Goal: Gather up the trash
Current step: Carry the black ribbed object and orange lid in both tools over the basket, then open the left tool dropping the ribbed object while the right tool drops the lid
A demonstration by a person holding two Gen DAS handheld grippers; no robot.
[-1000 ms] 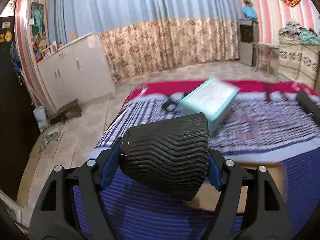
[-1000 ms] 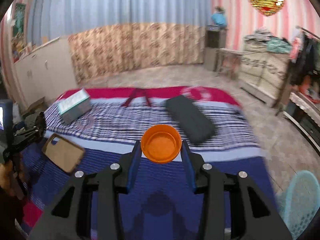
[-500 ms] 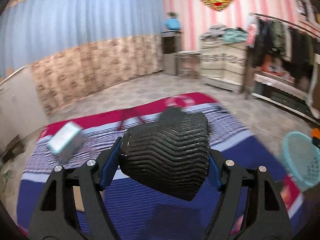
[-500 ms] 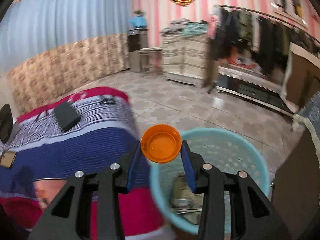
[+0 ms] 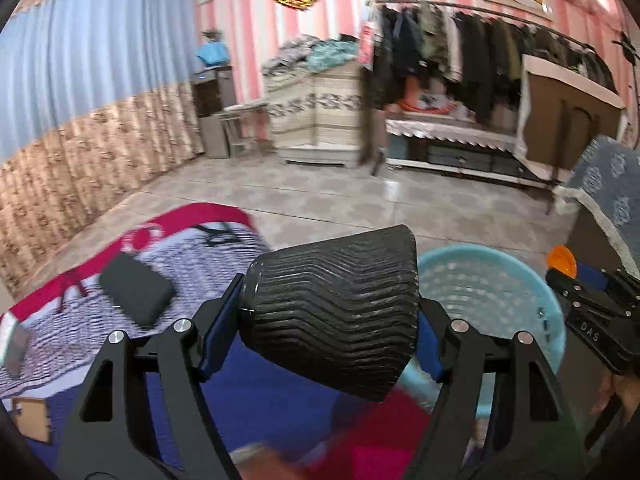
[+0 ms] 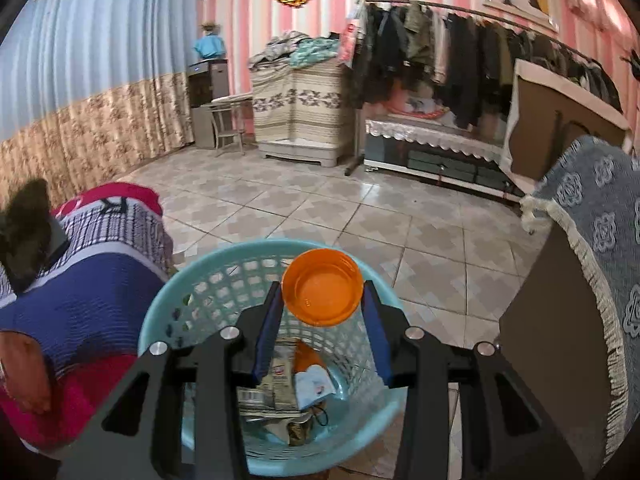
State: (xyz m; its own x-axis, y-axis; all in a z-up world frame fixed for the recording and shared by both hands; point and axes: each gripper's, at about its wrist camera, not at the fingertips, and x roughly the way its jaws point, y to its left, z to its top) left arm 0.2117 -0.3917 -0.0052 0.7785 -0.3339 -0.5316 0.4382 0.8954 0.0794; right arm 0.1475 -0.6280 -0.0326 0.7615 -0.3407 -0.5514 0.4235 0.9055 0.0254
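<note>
My left gripper (image 5: 326, 322) is shut on a black ribbed cup (image 5: 332, 304) lying sideways between its blue pads, above the edge of the bed and just left of the light blue trash basket (image 5: 492, 280). My right gripper (image 6: 322, 318) is shut on an orange lid (image 6: 322, 286), held right over the open basket (image 6: 224, 276). Paper wrappers and other trash (image 6: 288, 392) lie in the basket's bottom. In the left wrist view the right gripper (image 5: 576, 280) with the orange lid (image 5: 560, 256) shows at the right, past the basket.
A bed with a blue, red and striped cover (image 6: 80, 300) stands left of the basket; a black case (image 5: 134, 286) lies on it. A brown cabinet under a blue cloth (image 6: 592, 240) is close on the right. Tiled floor (image 6: 360, 212), a clothes rack (image 6: 460, 60) beyond.
Both grippers swung right from over the bed to the basket, keeping their loads. The orange lid now hangs over the basket's opening; the black cup came up beside the basket.
</note>
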